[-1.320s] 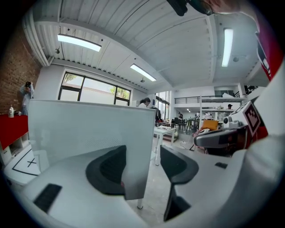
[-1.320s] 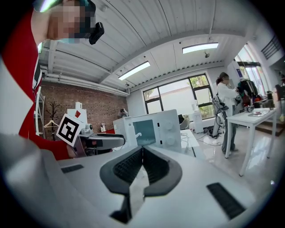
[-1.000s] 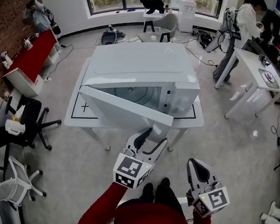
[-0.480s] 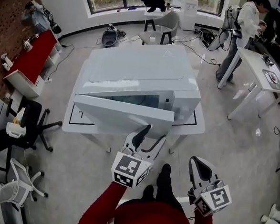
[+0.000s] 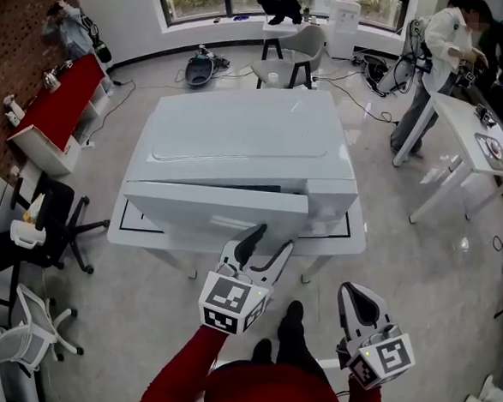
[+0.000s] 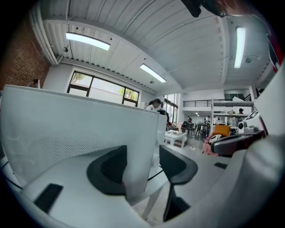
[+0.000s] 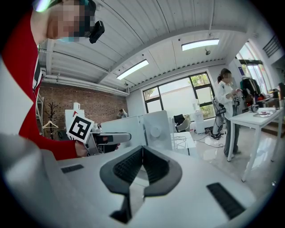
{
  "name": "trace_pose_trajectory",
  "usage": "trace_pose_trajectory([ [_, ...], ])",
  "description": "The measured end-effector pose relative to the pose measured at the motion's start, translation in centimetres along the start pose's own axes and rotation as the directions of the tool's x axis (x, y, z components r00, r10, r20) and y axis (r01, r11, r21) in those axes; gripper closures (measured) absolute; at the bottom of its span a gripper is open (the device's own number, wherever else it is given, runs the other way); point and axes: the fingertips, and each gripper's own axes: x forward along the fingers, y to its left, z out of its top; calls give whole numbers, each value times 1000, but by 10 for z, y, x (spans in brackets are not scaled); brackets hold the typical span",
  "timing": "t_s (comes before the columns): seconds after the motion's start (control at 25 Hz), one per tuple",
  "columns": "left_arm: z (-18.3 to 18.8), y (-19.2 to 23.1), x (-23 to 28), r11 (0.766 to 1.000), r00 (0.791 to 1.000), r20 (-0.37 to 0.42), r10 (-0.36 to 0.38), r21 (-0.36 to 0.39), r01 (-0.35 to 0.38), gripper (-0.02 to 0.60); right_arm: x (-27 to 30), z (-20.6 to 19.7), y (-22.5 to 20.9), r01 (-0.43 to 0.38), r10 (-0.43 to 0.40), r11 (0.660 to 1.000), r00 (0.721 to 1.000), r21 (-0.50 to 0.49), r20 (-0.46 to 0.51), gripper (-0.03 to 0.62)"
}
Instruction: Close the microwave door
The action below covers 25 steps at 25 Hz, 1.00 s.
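Head view gives us the white microwave (image 5: 243,139) on a white table (image 5: 352,239), its door (image 5: 212,210) almost shut, with a thin dark gap along its top edge. Our left gripper (image 5: 273,238) reaches the door's free right edge, and the left gripper view shows its jaws spread with that edge between them. Our right gripper (image 5: 358,299) hangs low, well apart from the microwave, its jaws pressed together on nothing.

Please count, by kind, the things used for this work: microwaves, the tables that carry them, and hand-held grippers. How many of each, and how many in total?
microwave: 1
table under it: 1
grippers: 2, the left gripper and the right gripper
total: 4
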Motion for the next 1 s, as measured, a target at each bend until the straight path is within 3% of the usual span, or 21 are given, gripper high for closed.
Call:
trace_pose_trajectory([
  [0.44, 7, 9, 5, 997, 998, 23, 51, -61, -50, 369, 7, 3, -11, 0, 0, 1000, 1000, 7, -12, 580],
  [0.56, 5, 17, 5, 990, 991, 16, 133, -39, -132, 428, 10, 6, -10, -13, 13, 1000, 1000, 17, 4, 580],
  [0.68, 5, 31, 3, 975, 975, 1, 223, -23, -222, 571, 13, 8, -8, -27, 27, 999, 1000, 35, 14, 580],
  [1.0, 8, 31, 2, 969, 969, -10, 248, 6, -248, 572, 11, 8, -16, -9, 9, 999, 1000, 32, 5, 580],
])
